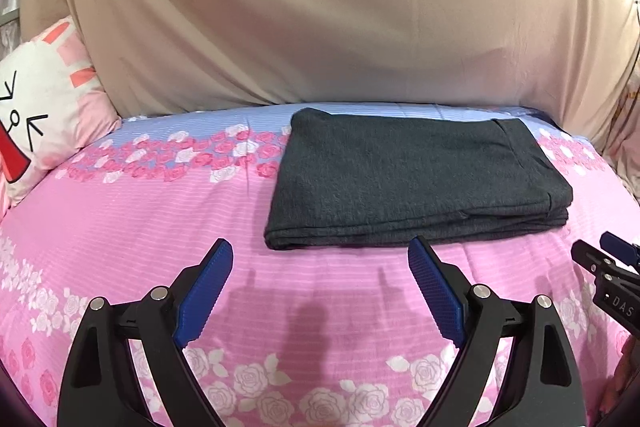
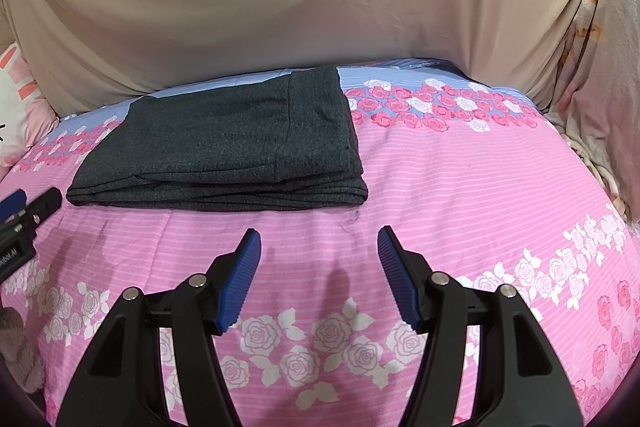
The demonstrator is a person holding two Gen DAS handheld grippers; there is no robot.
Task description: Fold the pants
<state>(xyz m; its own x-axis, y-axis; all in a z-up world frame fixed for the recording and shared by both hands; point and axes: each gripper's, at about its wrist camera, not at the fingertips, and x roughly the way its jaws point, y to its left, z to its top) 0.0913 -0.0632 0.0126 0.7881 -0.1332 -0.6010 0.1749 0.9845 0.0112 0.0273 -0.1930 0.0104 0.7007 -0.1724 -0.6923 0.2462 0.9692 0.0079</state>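
Dark grey pants (image 1: pixel 416 175) lie folded into a flat, layered rectangle on the pink rose-print bed cover (image 1: pixel 160 227). In the right wrist view the same pants (image 2: pixel 224 147) sit left of centre. My left gripper (image 1: pixel 320 251) hovers open just in front of the pants' near edge, with nothing between its blue pads. My right gripper (image 2: pixel 318 237) also stands open and empty, short of the pants' near right corner. Each gripper shows at the edge of the other's view: the right gripper (image 1: pixel 600 259) and the left gripper (image 2: pixel 28 203).
A beige sheet (image 1: pixel 320 7) hangs as a backdrop behind the bed. A white and pink cartoon pillow (image 1: pixel 44 107) leans at the far left. Patterned fabric (image 2: pixel 592 87) drapes at the right. The bed cover (image 2: pixel 480 187) stretches wide to the right of the pants.
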